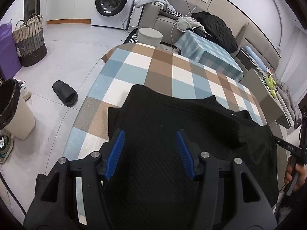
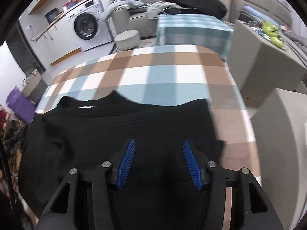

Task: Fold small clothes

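Observation:
A black ribbed knit garment [image 1: 172,130] lies partly folded on the checked tablecloth [image 1: 153,65], one flap laid over its middle. My left gripper [image 1: 150,134] is open above the garment's left part, blue pads apart, holding nothing. In the right wrist view the same garment [image 2: 119,126] spreads across the near table [image 2: 153,76], a small white label near its far edge. My right gripper [image 2: 158,143] is open above the garment's right part, empty. The right gripper's body and the hand holding it show at the left wrist view's right edge.
A black slipper [image 1: 65,94], a bin [image 1: 13,111] and a woven basket [image 1: 30,40] stand on the floor at left. A washing machine [image 1: 113,2], a round stool [image 1: 150,35], a sofa with dark clothes [image 1: 214,26] and grey boxes [image 2: 264,61] lie beyond and right.

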Demonstrator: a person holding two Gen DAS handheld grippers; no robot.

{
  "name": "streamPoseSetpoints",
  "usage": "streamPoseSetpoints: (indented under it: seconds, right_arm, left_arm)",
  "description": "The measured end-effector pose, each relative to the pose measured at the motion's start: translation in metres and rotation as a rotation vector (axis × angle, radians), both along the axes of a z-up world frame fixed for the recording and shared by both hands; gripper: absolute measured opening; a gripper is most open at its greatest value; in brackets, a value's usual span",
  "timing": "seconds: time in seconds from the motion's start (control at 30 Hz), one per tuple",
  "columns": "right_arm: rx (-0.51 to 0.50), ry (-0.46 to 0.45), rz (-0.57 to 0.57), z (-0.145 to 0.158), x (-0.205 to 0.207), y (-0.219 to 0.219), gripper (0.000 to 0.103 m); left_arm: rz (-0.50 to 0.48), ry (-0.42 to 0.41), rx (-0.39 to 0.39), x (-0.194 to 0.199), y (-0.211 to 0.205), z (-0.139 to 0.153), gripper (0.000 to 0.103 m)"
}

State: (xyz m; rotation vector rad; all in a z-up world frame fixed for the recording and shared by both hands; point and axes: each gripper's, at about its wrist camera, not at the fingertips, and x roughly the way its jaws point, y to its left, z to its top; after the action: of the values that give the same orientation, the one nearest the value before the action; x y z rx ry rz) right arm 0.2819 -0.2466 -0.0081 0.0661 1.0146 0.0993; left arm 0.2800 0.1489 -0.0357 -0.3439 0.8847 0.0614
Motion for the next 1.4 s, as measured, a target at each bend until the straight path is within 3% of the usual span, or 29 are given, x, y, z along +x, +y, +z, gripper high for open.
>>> streamPoseSetpoints:
  seconds: [0.2,0.3,0.47,0.5,0.53,0.6,0.63,0.73,0.9,1.07,1.17,1.27,1.33,1.4]
  right_arm:
    - [-0.006,0.044,0.113,-0.019,0.015,0.037,0.061]
    - [0.016,0.077,0.105,-0.034,0.024,0.045,0.061]
    - [-0.035,0.045,0.129,-0.044,0.033,0.061,0.059]
    - [-0.032,0.032,0.132,-0.044,0.034,0.061,0.049]
    - [-0.022,0.026,0.141,-0.044,0.034,0.062,0.029]
    - [0.009,0.027,0.146,-0.045,0.035,0.061,0.009]
    - [0.027,0.026,0.142,-0.045,0.036,0.059,0.004]
    - [0.069,0.003,0.14,-0.04,0.034,0.054,0.002]
    - [0.107,-0.173,0.08,0.002,0.027,0.034,0.002]
    - [0.099,-0.09,0.038,-0.01,0.045,0.028,0.004]
    - [0.087,-0.008,0.035,-0.022,0.045,0.027,0.011]
    - [0.111,-0.015,0.045,-0.019,0.033,0.021,0.028]
    - [0.12,-0.037,0.038,-0.013,0.022,0.014,0.044]
    - [0.126,-0.058,0.024,-0.005,0.01,0.004,0.045]
  left_arm:
    - [-0.011,0.013,-0.012,-0.002,-0.002,-0.008,0.053]
    - [-0.013,0.022,-0.061,-0.003,0.0,-0.015,0.053]
    - [-0.009,0.036,-0.07,-0.006,0.001,-0.025,0.053]
    - [-0.01,0.038,-0.072,-0.006,0.001,-0.026,0.053]
    - [-0.011,0.037,-0.073,-0.007,0.001,-0.026,0.053]
    - [-0.009,0.033,-0.073,-0.006,0.0,-0.027,0.053]
    - [-0.009,0.031,-0.076,-0.007,0.001,-0.027,0.053]
    - [-0.007,0.031,-0.09,-0.006,0.002,-0.029,0.053]
    - [-0.008,0.029,-0.086,-0.005,0.003,-0.028,0.053]
    - [0.005,0.03,-0.085,-0.002,0.005,-0.028,0.053]
    - [0.016,0.033,-0.068,0.0,0.008,-0.028,0.053]
    - [0.032,0.04,-0.063,0.011,0.016,-0.028,0.053]
    - [0.037,0.043,-0.041,0.023,0.019,-0.025,0.053]
    - [0.039,0.046,-0.016,0.038,0.021,-0.025,0.053]
